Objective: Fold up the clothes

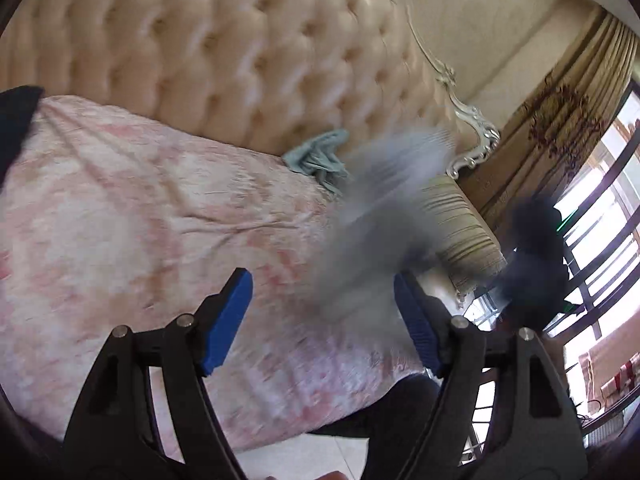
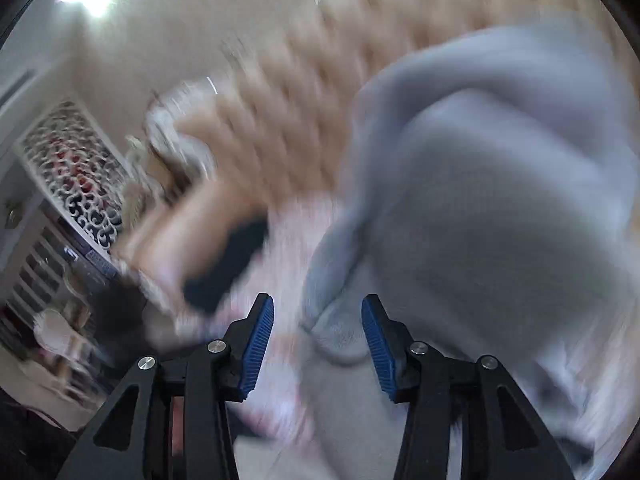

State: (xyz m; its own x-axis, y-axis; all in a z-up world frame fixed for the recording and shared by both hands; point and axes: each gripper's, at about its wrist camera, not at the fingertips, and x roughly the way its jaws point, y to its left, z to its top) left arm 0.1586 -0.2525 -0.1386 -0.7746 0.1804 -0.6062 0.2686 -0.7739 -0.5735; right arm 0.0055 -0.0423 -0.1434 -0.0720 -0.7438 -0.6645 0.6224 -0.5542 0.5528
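1. My left gripper (image 1: 322, 320) stood with its jaws wide apart over the pink bedspread (image 1: 132, 208), gripping nothing.
2. The grey garment (image 1: 372, 232) – badly blurred – hung just beyond its right pad.
3. My right gripper (image 2: 318, 344) gaped too; the garment filled the right, a fold between its pads, not clamped.
4. A teal cloth (image 1: 320, 156) lay far off by the tufted headboard (image 1: 224, 48).

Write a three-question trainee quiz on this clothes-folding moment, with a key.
1. True or false: the left gripper is clamped on the grey garment.
2. What lies crumpled against the tufted headboard? A) teal cloth B) red towel C) white sock
3. Fill in: the bed cover is mostly ____ and white.

Key: 1 false, its jaws stand open; 2 A, the teal cloth; 3 pink.
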